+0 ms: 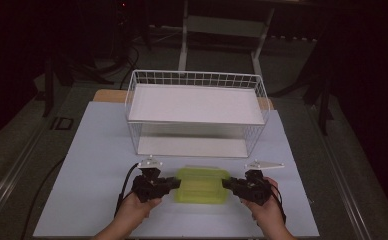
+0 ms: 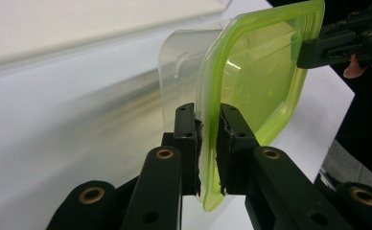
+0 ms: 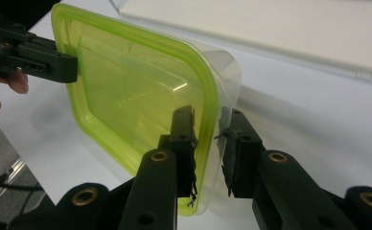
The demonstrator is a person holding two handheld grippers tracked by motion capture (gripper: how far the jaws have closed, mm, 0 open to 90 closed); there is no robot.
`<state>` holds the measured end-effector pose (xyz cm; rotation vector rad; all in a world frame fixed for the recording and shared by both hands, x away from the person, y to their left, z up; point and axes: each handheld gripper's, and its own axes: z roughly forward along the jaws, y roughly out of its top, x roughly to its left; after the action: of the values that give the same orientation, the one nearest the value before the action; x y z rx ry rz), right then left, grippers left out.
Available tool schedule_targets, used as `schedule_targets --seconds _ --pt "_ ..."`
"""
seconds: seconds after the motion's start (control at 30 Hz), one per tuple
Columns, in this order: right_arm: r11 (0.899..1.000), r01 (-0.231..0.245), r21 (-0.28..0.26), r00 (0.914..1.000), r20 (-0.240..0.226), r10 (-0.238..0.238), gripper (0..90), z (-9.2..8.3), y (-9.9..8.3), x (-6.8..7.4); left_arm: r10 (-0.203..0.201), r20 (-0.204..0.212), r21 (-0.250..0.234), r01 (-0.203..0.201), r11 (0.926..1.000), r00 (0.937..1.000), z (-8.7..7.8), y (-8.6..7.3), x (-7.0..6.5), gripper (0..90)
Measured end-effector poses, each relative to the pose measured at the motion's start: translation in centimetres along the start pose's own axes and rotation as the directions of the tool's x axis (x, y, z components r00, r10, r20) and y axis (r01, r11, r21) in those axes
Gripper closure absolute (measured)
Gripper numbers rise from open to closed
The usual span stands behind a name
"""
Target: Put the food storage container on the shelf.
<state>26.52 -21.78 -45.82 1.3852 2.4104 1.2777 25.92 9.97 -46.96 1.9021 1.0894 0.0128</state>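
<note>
Pinching the box's (image 2: 256,72) green-lidded rim at one short end with the left gripper (image 2: 207,112), pads pressing from both sides. Straddling the opposite end with the right gripper (image 3: 212,117), one pad lying against the lid (image 3: 136,91), the other just beside the clear wall; cannot tell whether pressing yet.

Sitting on the white table (image 1: 97,150), the box (image 1: 202,185), between the left gripper (image 1: 174,184) and right gripper (image 1: 225,184), just in front of the wire basket (image 1: 197,80).

Judging the step as taking a two-sided hold before lifting. Doing it well: seating both pad pairs deep over the rim, not on the lip alone; squeezing evenly, the thin plastic probably flexing and slipping otherwise; keeping both ends level and rising together, avoiding twisting or popping the lid.

Counting: two grippers, two hands, one box with one lid, one basket.
</note>
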Motion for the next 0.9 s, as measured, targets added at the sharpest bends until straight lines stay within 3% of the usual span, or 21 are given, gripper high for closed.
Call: schedule_targets --seconds 0.47,0.7,0.9 --pt "0.996 0.027 -0.084 0.9996 0.014 -0.026 76.2 0.3 5.3 0.3 0.044 -0.037 -0.084 -0.047 0.9953 0.9984 -1.8 4.3 1.8 80.7" --pt "0.994 0.032 -0.108 0.9986 0.045 -0.028 76.3 1.5 6.8 -0.1 0.046 -0.047 -0.101 -0.050 0.9936 0.9979 -0.8 5.1 3.6 80.5" --pt "0.994 0.023 -0.105 0.9979 0.063 -0.017 76.3 3.1 7.1 -1.0 0.025 -0.039 -0.107 -0.029 0.9939 0.9989 0.6 5.1 5.3 80.6"
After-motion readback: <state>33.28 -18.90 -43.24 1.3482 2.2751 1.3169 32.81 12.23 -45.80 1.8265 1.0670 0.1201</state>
